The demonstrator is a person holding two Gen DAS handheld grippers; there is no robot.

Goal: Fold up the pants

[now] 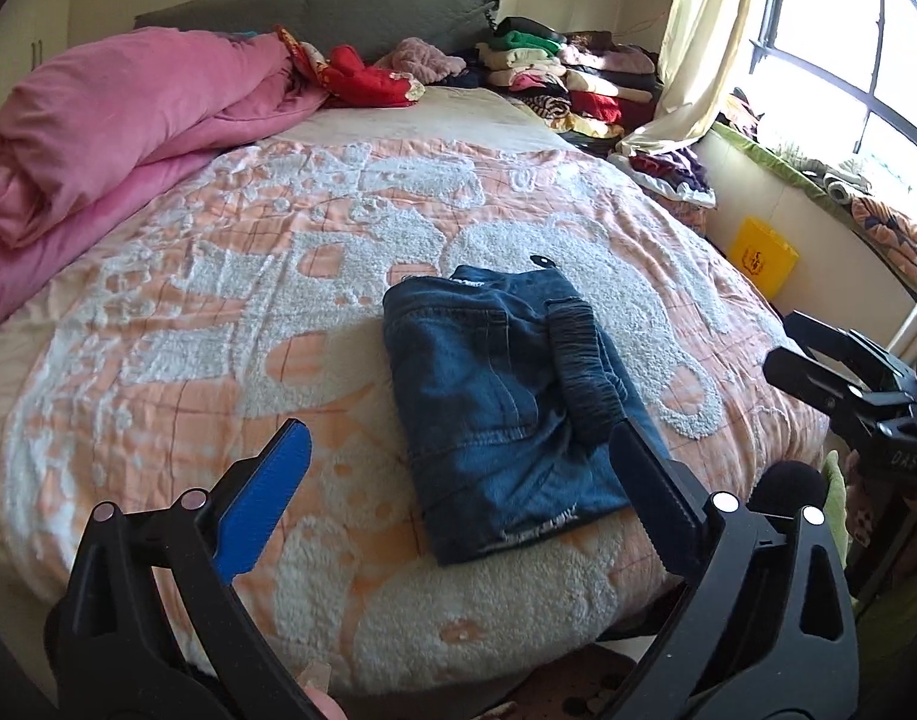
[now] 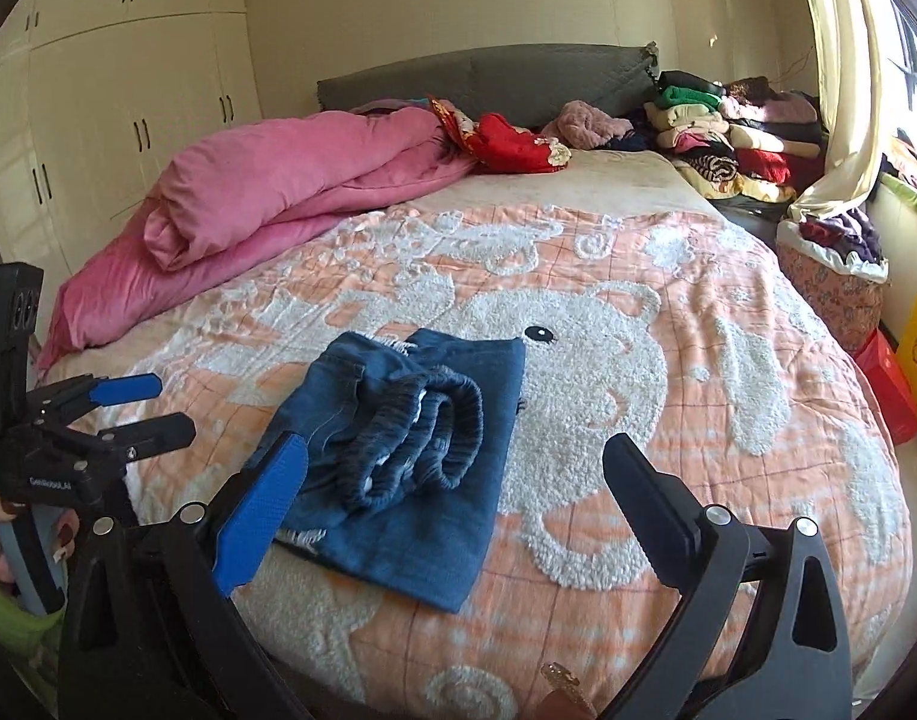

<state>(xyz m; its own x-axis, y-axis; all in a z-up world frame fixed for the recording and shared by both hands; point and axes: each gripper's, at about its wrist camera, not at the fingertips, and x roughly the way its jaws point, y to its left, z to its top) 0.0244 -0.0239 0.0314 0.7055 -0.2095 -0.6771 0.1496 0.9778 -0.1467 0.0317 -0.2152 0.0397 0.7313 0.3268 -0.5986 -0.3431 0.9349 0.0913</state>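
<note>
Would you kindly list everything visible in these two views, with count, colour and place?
pants: one, dark blue denim, folded, near edge of the bed
bedspread: one, peach and white, covering the bed
quilt: one, pink, bundled at the bed's left side
headboard: one, grey, far end
clothes stack: several, mixed colours, far right corner
wardrobe: one, cream, left wall
curtain: one, cream, by the window
left hand-held gripper: open, empty, above the pants
right hand-held gripper: open, empty, above the pants
</note>
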